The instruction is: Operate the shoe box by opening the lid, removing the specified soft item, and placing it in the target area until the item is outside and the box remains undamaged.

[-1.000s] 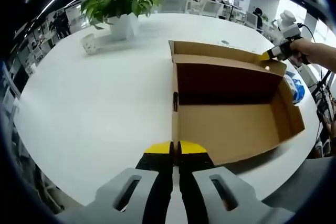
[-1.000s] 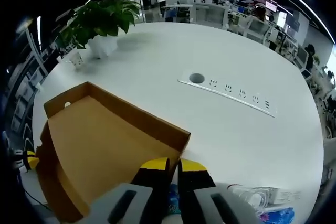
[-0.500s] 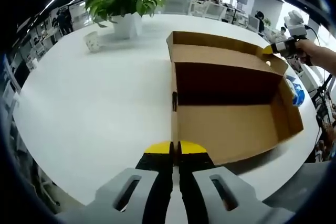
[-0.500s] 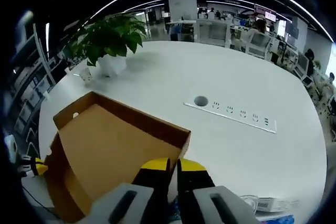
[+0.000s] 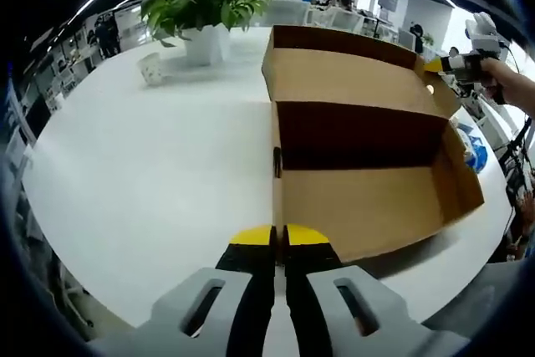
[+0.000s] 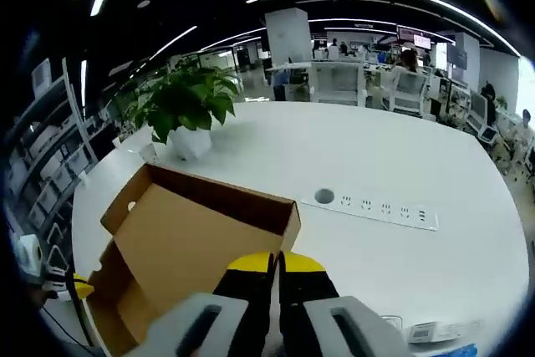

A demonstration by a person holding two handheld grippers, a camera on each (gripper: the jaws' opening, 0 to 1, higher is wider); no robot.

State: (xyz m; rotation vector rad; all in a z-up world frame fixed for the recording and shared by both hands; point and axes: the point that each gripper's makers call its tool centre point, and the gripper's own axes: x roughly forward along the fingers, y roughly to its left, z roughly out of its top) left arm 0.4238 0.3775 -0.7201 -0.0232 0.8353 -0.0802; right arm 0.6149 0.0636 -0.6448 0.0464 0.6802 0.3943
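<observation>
Higher than a second ago, the brown cardboard shoe-box lid [image 5: 351, 81] tilts upward at upper centre, its corner pinched by the right gripper [image 6: 277, 261]. Left gripper [image 5: 278, 236], jaws closed, steadies the brown cardboard box's wall [image 5: 368, 206]. Swing gently about the hinge; soft item unseen.

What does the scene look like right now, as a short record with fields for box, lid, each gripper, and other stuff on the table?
box: cardboard shoe box on white table, interior looks empty
lid: lid raised, held at its corner
right gripper: right gripper shut on lid
left gripper: left gripper shut, at the box's near corner
other: potted plant, power strip
</observation>
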